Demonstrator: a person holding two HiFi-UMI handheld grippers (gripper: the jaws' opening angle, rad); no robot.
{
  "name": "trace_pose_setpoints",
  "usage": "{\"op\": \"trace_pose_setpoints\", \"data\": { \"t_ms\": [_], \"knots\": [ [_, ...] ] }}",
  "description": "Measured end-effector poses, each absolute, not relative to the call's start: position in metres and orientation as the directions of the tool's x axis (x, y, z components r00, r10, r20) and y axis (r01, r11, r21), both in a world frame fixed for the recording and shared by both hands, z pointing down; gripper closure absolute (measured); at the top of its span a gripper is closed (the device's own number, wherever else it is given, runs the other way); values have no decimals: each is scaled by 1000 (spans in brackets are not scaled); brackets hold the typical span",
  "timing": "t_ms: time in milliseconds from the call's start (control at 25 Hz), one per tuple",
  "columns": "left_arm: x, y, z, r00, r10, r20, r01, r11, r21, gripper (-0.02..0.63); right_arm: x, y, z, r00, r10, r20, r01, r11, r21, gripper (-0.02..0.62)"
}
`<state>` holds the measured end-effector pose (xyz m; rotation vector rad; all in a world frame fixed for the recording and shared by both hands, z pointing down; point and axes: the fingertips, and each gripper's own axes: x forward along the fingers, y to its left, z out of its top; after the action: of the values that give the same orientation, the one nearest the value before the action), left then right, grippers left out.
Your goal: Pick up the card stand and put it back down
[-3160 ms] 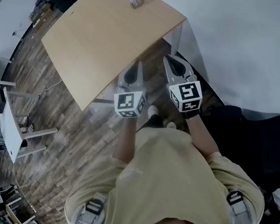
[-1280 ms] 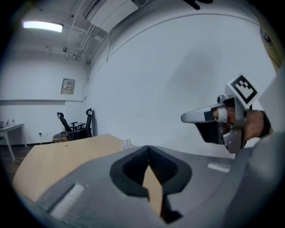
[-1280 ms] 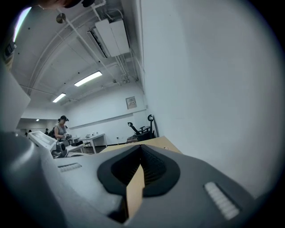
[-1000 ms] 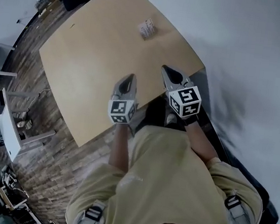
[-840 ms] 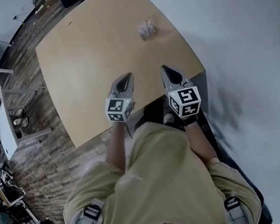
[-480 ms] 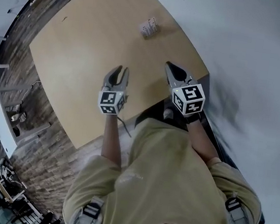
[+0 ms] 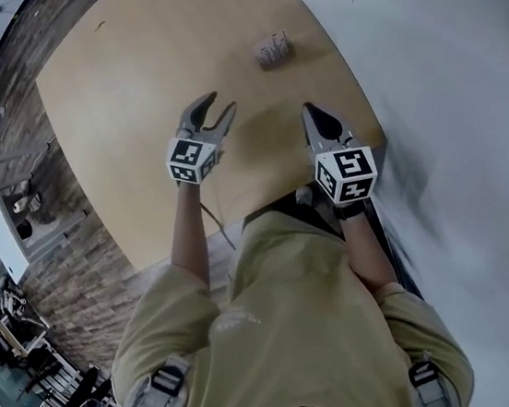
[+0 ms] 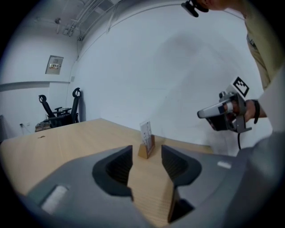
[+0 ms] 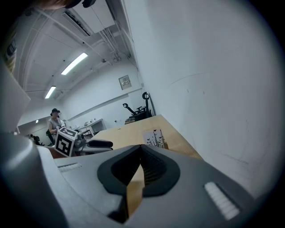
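As left fingers [image 8: 116, 168] open, card stand [image 8: 146, 141] sits beyond.

The print on the card stand [image 8: 146, 141] is unreadably small.

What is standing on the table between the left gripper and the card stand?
Nothing visible. Only bare table lies between the left gripper and the card stand, upright straight ahead of it. Its jaws are opening, nothing between them.

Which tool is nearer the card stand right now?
Right, narrowly. The right tool, shut, sits short of the card stand, to its right; the left tool, jaws opening on nothing, aims at it from slightly farther left.
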<state>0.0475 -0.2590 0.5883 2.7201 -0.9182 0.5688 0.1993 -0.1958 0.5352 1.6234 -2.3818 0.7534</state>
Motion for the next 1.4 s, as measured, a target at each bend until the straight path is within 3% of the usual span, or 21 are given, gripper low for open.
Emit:
{"op": "trace_pose_setpoints", "data": {
  "t_ms": [400,960,1400],
  "knots": [
    [97,-306,629,808,-419,415,-499,-860,103,316,205,-231,564,-384,-809,445,-911,252,-328,591],
    [159,-355,665,857,-361,368,-445,-878,175,319,218,-237,592,-358,-797,486,-912,188,-364,591],
    [198,-368,678,873,-307,379,-390,-906,166,357,232,-242,607,-321,-800,507,-918,132,-373,591]
  ]
}}
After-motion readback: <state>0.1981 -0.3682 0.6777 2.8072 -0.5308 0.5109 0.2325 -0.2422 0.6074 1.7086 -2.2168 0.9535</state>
